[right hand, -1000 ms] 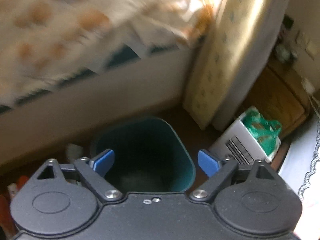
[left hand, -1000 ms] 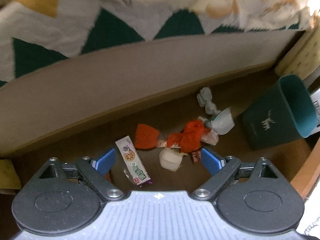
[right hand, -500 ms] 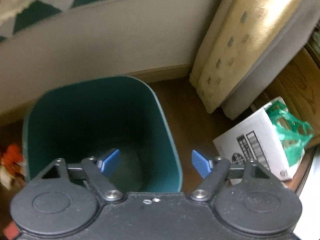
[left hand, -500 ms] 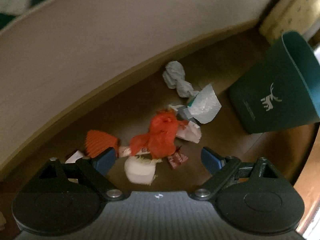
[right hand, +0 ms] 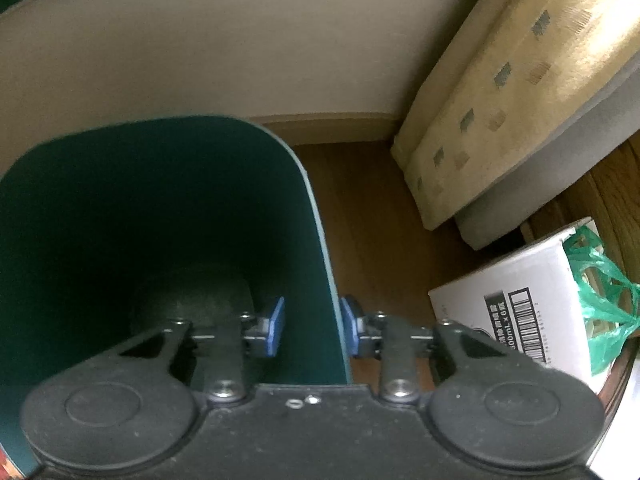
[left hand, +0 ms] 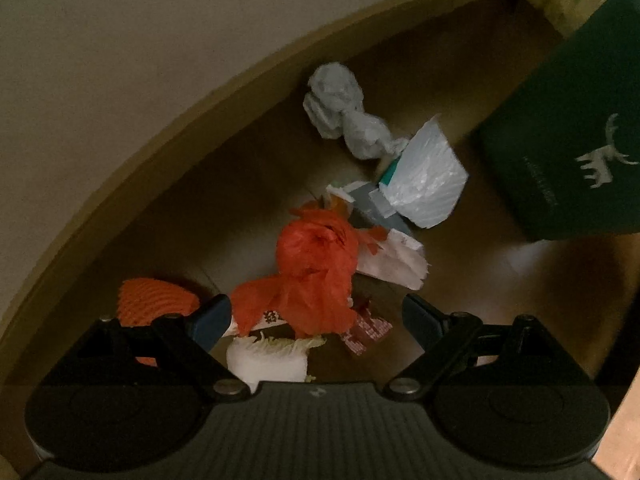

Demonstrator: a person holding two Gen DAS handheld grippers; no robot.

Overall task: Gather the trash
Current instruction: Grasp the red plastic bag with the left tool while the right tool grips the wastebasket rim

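- Left gripper (left hand: 316, 316) points straight down, jaws wide, over the floor litter: one orange bag (left hand: 316, 264), one orange net (left hand: 154, 300), one grey wad (left hand: 340, 104).
- Right gripper (right hand: 312, 326) angles downward, jaws closing astride the wall of the one green bin (right hand: 316, 240); one white box (right hand: 520, 320) sits beside.

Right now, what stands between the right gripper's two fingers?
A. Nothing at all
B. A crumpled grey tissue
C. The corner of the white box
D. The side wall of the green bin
D: in the right wrist view the right gripper straddles the wall of the green bin, one blue finger inside and one outside, and the fingers are closing on it.
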